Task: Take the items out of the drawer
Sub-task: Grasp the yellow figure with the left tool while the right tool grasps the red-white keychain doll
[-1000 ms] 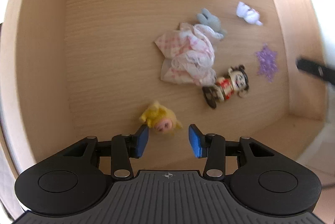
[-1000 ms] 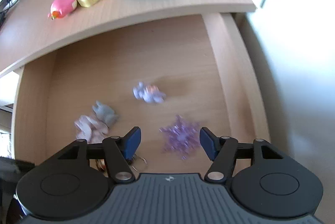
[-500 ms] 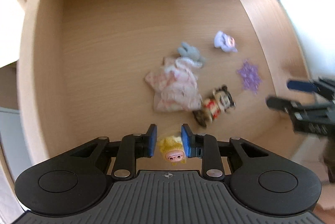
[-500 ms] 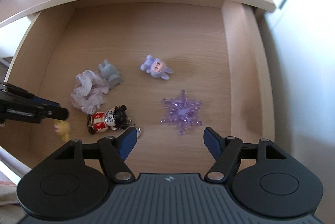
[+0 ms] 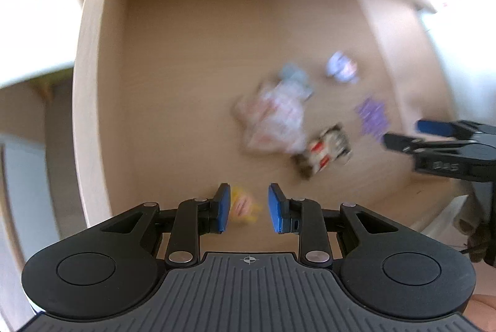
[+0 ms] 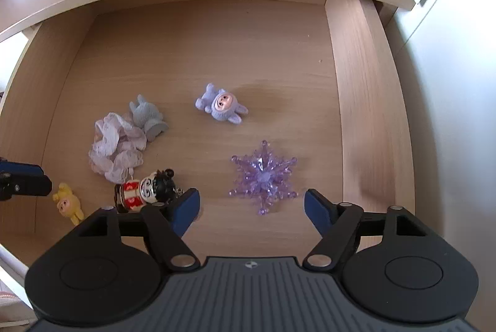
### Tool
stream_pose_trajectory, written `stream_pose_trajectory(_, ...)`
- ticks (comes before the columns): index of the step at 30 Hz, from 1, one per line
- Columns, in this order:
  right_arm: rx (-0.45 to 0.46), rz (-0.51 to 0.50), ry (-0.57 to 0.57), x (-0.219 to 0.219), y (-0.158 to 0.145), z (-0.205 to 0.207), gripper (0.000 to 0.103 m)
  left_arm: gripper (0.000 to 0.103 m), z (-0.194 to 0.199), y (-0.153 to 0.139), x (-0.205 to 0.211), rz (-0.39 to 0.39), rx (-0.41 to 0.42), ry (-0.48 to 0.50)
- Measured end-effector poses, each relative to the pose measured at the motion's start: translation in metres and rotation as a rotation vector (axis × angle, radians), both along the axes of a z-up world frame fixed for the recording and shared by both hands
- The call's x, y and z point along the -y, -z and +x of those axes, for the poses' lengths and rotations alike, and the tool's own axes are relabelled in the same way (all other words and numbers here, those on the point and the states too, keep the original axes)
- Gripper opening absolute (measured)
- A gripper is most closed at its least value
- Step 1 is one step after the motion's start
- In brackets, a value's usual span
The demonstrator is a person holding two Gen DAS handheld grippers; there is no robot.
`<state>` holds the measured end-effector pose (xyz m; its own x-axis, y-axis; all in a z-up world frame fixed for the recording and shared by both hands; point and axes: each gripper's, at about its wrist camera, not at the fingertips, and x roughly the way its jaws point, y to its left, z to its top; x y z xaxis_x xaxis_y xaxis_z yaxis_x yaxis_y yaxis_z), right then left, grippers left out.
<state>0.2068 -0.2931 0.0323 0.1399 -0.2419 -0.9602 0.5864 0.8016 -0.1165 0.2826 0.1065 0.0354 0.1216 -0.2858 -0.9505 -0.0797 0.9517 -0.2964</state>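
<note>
Since a second ago my left gripper [image 5: 249,204] has narrowed from wide around the yellow doll [image 5: 241,205] at the drawer's [image 6: 356,83] front; through the blur I cannot tell whether it grips. My right gripper [image 6: 251,208] has dropped over the purple snowflake [image 6: 263,177], jaws opening, empty. A red-robed figurine [image 6: 145,189] crowds its left finger.

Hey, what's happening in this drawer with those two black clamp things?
A person is emptying an open drawer with a handheld gripper in each hand. The left gripper seems to have the small yellow figurine pinched near the drawer's front corner. The right gripper hovers over the purple snowflake ornament, its jaws opening, with nothing gripped yet.
</note>
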Motion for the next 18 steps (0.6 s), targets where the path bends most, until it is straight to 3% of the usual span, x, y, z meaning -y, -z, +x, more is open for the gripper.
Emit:
stream_pose_trajectory(4,0.013,0.017,0.026,-0.001,0.007,-0.003,0.082,0.029,-0.001,0.021,-0.017,-0.077,-0.148,-0.198)
stream_pose_trajectory(9,0.029,0.022,0.026,-0.007,0.009,-0.004,0.082,0.029,0.014,0.032,-0.011,-0.073,-0.149,-0.269)
stream_pose_trajectory(12,0.043,0.015,0.019,-0.010,0.006,-0.005,0.082,0.029,0.026,0.031,0.000,-0.070,-0.085,-0.243)
stream_pose_trajectory(18,0.066,0.009,0.056,-0.005,0.001,-0.013,0.083,0.030,0.022,0.019,0.031,0.049,-0.001,0.013)
